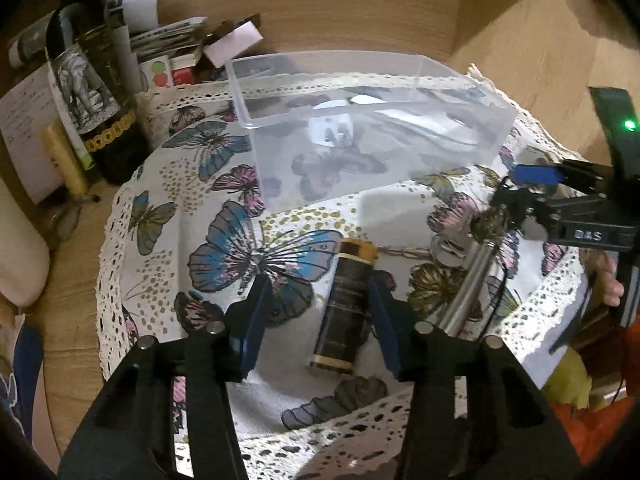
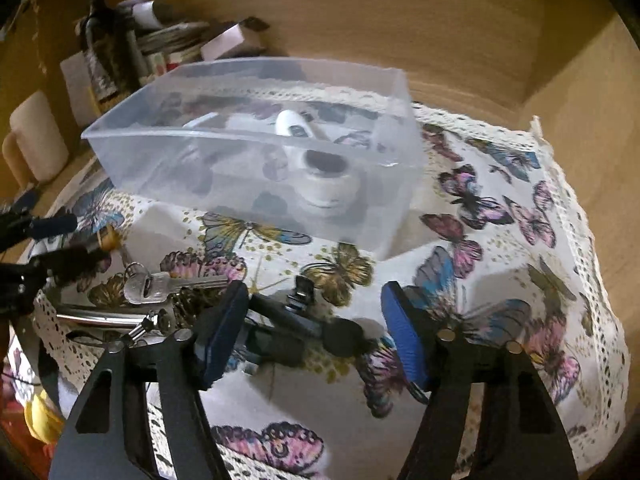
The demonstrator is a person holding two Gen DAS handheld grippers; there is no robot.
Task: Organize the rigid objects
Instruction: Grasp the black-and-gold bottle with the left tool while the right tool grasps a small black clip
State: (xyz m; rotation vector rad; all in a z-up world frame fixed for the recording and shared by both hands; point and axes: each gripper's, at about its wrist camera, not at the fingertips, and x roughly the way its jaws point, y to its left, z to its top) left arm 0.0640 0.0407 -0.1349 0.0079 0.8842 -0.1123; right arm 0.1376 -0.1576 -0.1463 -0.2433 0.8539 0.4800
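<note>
The left gripper (image 1: pixel 316 320) is open above the near part of the butterfly cloth (image 1: pixel 168 184), and a dark cylinder (image 1: pixel 346 304) with gold bands lies on the cloth between its two blue fingers (image 1: pixel 256 320). The cylinder is nearer to the right finger, close against it, but whether they touch I cannot tell; on the left side a clear gap remains. The cylinder lies on its side, with one end toward the camera and the other end toward the clear plastic box (image 1: pixel 360 120). This box stands at the far middle of the cloth and has some white objects inside, seen only dimly through its walls. The right gripper (image 2: pixel 316 332) is also open, spread wide over the cloth, and a small black device (image 2: pixel 288 332) lies between its fingers, close against the left blue pad (image 2: pixel 220 332) and well apart from the right one. Just to the left of this gripper lie a silver key (image 2: pixel 160 284) on a ring and a shiny metal bar (image 2: pixel 100 318), near the left edge of the cloth. In the left wrist view the right gripper (image 1: pixel 532 196) appears at the right edge of the cloth, blurred. A dark bottle (image 1: pixel 92 80) and some papers (image 1: pixel 168 36) stand on the wooden surface beyond the far left corner of the cloth.
</note>
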